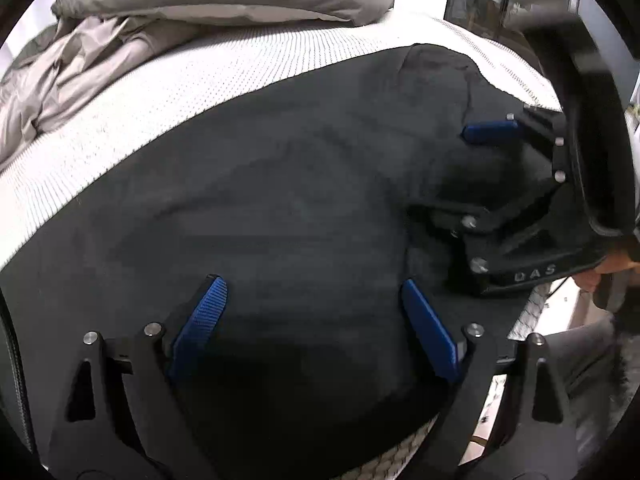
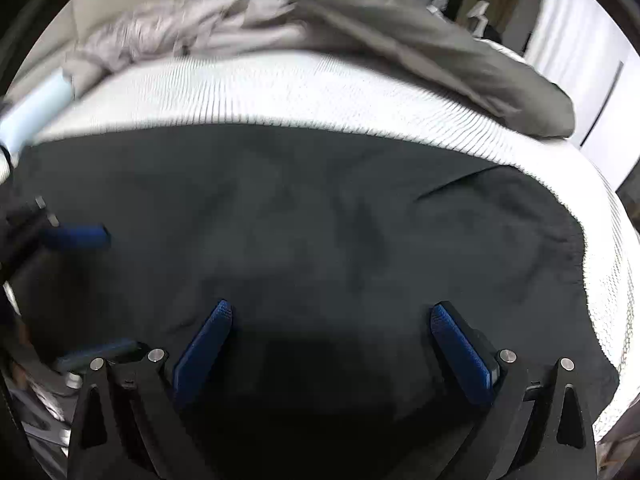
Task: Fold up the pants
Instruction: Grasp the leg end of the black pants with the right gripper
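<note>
Pants (image 1: 280,200) lie spread dark across the middle of both views on the white mattress (image 1: 120,120). Left gripper (image 1: 312,320) and right gripper (image 2: 332,340) both hover over the cloth, jaws wide apart, gripping nothing. Looks like between folds; next move needs a hem or edge pinched. Pants edge runs upper right; grey duvet (image 2: 400,40) crowds the top, mattress edge lower right.

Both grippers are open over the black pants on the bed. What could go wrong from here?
1. The pants lie wrinkled, so a pinch may catch only the top layer.
2. The left gripper and right gripper work close together and might collide.
3. The pants reach the mattress edge and could slide off.
</note>
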Motion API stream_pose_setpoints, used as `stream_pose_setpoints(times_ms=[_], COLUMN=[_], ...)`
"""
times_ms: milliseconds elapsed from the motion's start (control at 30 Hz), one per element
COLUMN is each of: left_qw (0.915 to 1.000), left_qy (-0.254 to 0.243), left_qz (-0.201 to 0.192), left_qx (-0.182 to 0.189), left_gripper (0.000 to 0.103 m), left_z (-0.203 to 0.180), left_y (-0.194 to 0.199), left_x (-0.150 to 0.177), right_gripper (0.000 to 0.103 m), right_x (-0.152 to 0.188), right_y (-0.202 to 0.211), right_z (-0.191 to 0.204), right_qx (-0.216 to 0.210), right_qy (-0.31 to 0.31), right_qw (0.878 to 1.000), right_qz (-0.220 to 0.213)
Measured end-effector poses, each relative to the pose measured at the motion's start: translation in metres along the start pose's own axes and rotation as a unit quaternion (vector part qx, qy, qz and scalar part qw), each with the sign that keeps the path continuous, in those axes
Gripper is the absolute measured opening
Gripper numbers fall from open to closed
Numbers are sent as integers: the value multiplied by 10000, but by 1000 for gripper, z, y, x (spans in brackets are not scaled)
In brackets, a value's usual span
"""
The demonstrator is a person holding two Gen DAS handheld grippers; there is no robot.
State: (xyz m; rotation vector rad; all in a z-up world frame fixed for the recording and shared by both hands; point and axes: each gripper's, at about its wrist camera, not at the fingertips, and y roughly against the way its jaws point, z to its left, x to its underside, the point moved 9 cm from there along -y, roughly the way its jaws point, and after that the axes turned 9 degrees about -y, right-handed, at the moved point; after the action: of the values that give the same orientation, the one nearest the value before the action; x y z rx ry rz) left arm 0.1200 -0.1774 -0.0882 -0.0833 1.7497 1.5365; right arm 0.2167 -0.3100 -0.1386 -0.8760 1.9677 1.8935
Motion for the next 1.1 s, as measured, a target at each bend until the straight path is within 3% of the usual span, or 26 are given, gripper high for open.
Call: stream_pose_setpoints(times_ms=[200,333,433,533,667,733,800,833,1000,1100], left_qw=[9999,9999,9999,9999,9999,9999,9999,9999,9999,9999], left_qy=[-85,-77,-70,-99,-83,-75,-80,-83,-48,-51], left_qz=[-112,-138,-116,-113,-122,-122,-108,-103,-85,-110], left_qx=[-36,-46,-59,-52,-27,-38,-63,-76,-51,1], left_gripper=[94,94,94,94,94,95,95,96,97,98], left_z=[2,3,2,0,2,2,2,2,2,3], left_y=[10,13,12,11,12,13,12,12,10,10], left_x=[19,20,18,19,21,21,21,21,21,22], right_gripper=[101,101,99,86,85,85,85,81,80,73], right_x=[31,16,13,25,35,42,43,40,25,29], right_y=[21,24,31,22,34,43,46,49,61,40], right_z=[-21,-29,-42,-50,-78,-113,-138,-149,-172,-166], right_qx=[-231,-381,-114,42,567,844,824,680,-105,460], right_qy=[136,-308,-477,-374,-117,-524,-1050,-1408,-2638,-2050], right_qw=[9996,9984,9977,9990,9978,9944,9903,9866,9605,9766], right_qz=[-9,-299,-459,-229,-323,-348,-386,-471,-884,-467])
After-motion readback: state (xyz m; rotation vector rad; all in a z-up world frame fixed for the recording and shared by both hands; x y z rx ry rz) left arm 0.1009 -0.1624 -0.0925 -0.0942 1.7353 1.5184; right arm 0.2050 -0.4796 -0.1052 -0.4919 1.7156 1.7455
